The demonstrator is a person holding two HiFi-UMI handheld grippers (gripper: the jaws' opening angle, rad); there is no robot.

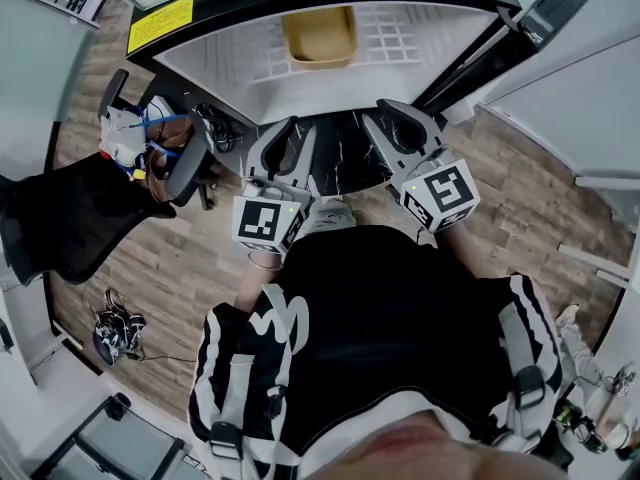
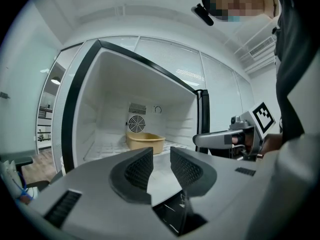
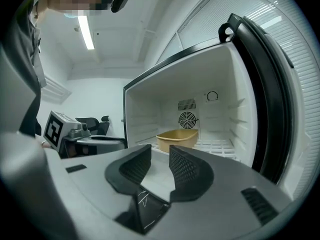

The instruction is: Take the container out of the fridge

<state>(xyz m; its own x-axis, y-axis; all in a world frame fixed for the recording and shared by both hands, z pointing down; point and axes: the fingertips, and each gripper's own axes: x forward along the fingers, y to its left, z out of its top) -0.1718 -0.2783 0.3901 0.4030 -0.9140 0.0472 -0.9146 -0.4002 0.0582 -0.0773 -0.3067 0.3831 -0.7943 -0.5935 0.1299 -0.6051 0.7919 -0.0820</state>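
The tan container (image 1: 320, 36) sits on the white wire shelf (image 1: 405, 38) inside the open fridge, toward the back below the fan. It also shows in the left gripper view (image 2: 145, 142) and in the right gripper view (image 3: 177, 139), well beyond the jaws. My left gripper (image 1: 293, 128) and right gripper (image 1: 395, 113) hang side by side in front of the fridge opening, short of the shelf. Each one's jaws, left (image 2: 161, 156) and right (image 3: 160, 154), stand apart with a narrow gap and nothing between them.
The fridge door (image 1: 520, 28) stands swung open at the right, its black edge (image 3: 265, 84) close to my right gripper. A black office chair (image 1: 60, 218) and a desk with bags and cables (image 1: 140, 138) stand on the wood floor at left.
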